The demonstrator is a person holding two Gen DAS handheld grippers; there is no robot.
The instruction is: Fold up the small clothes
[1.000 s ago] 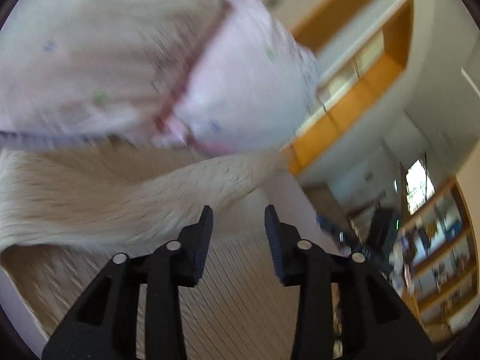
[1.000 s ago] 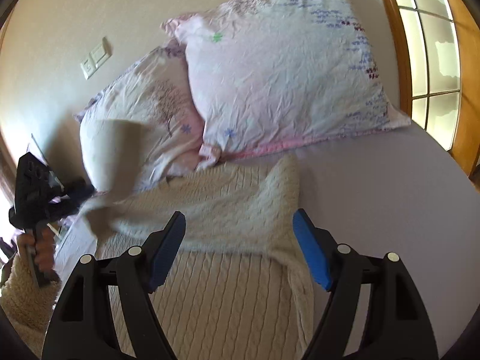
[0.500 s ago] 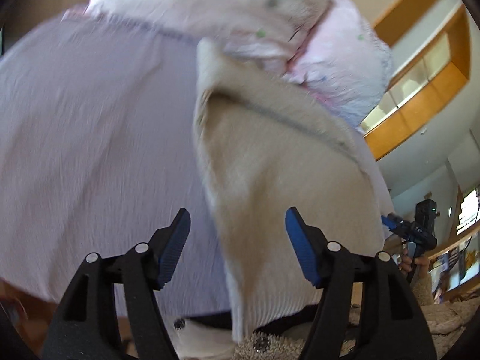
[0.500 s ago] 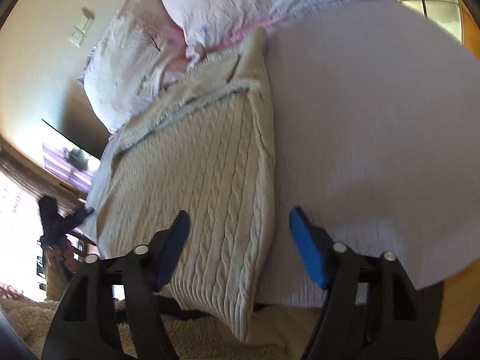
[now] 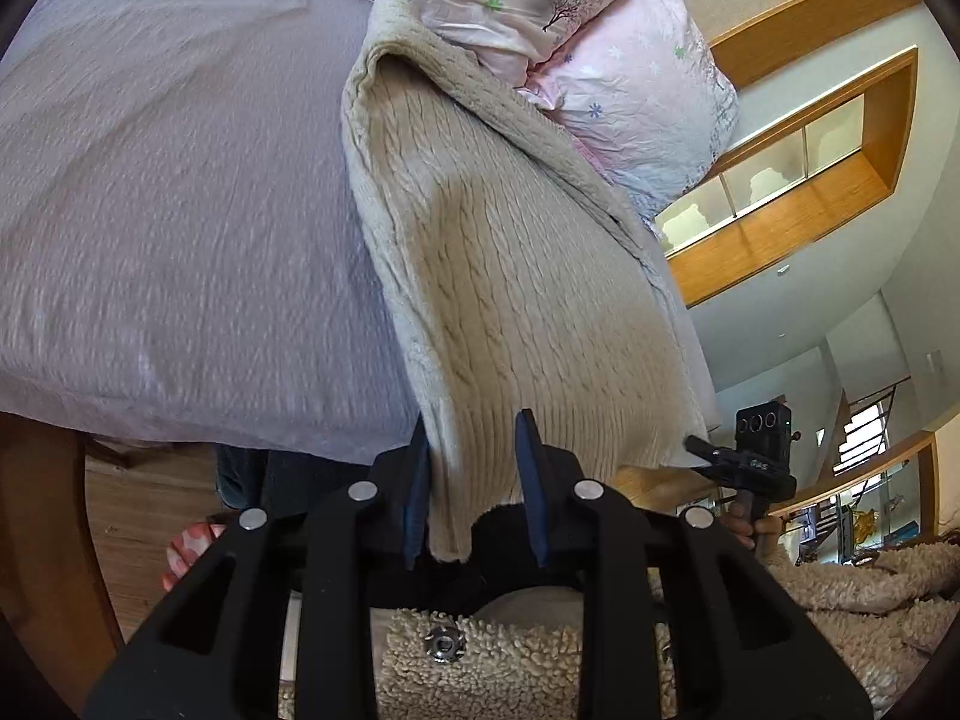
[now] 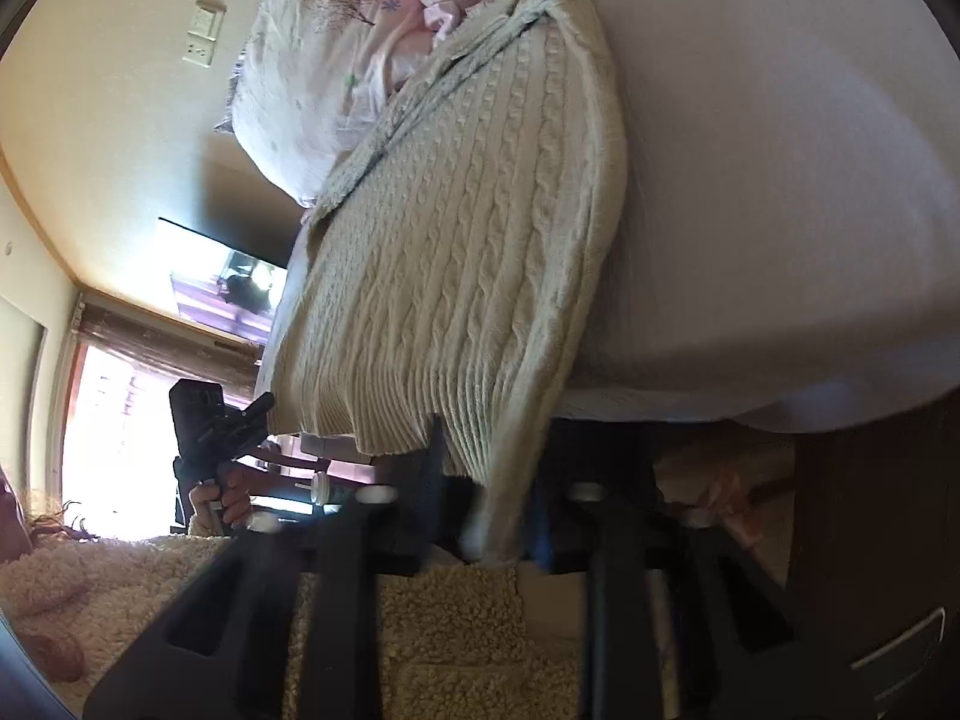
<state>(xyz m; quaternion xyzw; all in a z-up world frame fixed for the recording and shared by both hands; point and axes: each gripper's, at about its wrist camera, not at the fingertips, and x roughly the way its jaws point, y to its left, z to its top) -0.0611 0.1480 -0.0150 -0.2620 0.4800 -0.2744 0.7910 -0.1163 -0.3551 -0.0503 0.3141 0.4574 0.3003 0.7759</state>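
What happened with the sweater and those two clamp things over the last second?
Both came down to the sweater's hem at the bed's near edge. The left gripper and right gripper narrowed their fingers around a hem corner each, though neither looks fully clamped. The sweater stayed flat, and the pillows did not move.

Motion blur smears the right gripper [image 6: 486, 480], so whether its jaws pinch the sweater [image 6: 456, 252] is unclear.

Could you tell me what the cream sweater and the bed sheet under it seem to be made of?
The sweater looks like thick knitted yarn, wool or acrylic: raised cable braids, ribbed hem, matte and fuzzy. The bed sheet looks like thin woven cotton, matte lavender with fine crinkles; the exact fibre is not clear.
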